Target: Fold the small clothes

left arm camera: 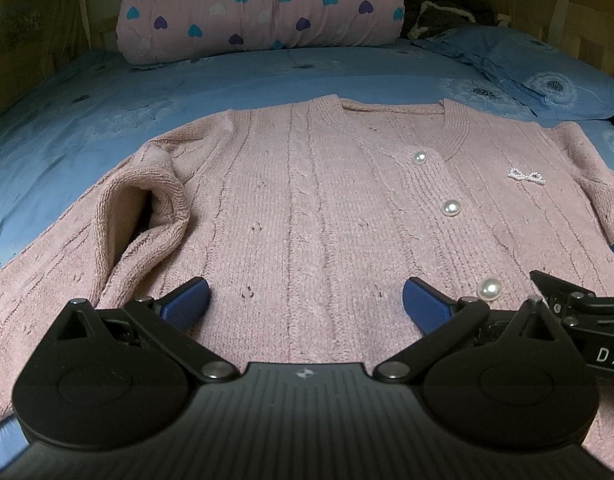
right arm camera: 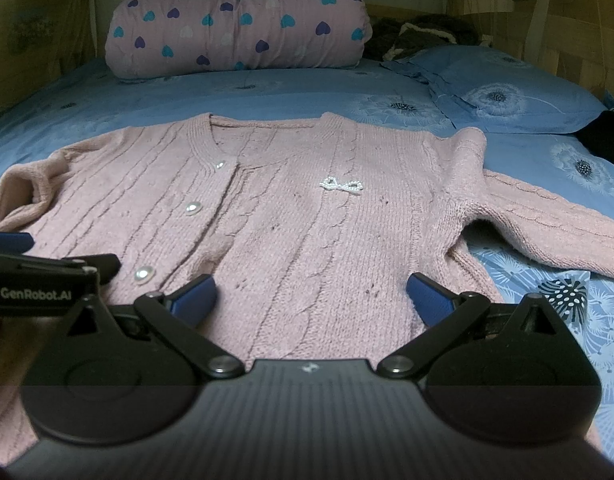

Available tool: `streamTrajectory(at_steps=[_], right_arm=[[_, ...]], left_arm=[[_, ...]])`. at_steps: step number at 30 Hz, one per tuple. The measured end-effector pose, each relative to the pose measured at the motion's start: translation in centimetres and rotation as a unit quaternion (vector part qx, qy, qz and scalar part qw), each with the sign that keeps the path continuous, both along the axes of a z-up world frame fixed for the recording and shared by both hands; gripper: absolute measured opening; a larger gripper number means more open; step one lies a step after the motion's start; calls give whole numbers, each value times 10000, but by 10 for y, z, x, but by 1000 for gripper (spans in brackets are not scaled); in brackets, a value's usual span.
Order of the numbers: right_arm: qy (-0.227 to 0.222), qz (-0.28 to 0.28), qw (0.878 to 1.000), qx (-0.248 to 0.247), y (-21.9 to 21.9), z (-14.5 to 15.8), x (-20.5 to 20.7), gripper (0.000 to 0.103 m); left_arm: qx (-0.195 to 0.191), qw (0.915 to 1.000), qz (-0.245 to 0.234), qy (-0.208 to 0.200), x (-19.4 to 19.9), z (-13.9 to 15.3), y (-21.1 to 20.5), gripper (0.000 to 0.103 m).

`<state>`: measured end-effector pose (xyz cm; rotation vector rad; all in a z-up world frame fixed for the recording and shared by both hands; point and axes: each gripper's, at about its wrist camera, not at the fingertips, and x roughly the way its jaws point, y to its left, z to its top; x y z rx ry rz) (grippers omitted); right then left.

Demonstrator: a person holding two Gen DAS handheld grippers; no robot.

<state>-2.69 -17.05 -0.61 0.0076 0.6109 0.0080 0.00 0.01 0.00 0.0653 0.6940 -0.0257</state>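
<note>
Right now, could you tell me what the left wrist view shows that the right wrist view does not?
Only the left wrist view shows the cardigan's left sleeve fully, bunched and folded over with its cuff open. Only the right wrist view shows the right sleeve stretched out across the blue bedsheet. Both show the pink cardigan lying flat and buttoned, its pearl bow brooch, the heart-print quilt roll, the blue pillow, and the left gripper and right gripper open over the hem.
</note>
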Motion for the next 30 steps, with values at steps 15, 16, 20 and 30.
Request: streamTrajectory(at_steps=[15,16,20,30], right_arm=[[-2,0,10000,-4,0,0,0,103],[-3,0,10000,-2,0,0,0,103],[-5,1,10000,2,0,-1,0,103],[104,17,9999,114,-6,-2,2,103]], left_arm=[[0,10000,1,-7,0,0,0,103],[0,10000,0,-3,0,0,0,103],[-1,10000,-3,-6,0,0,0,103],[-159,9998,-7,77,4,-2,6,103]])
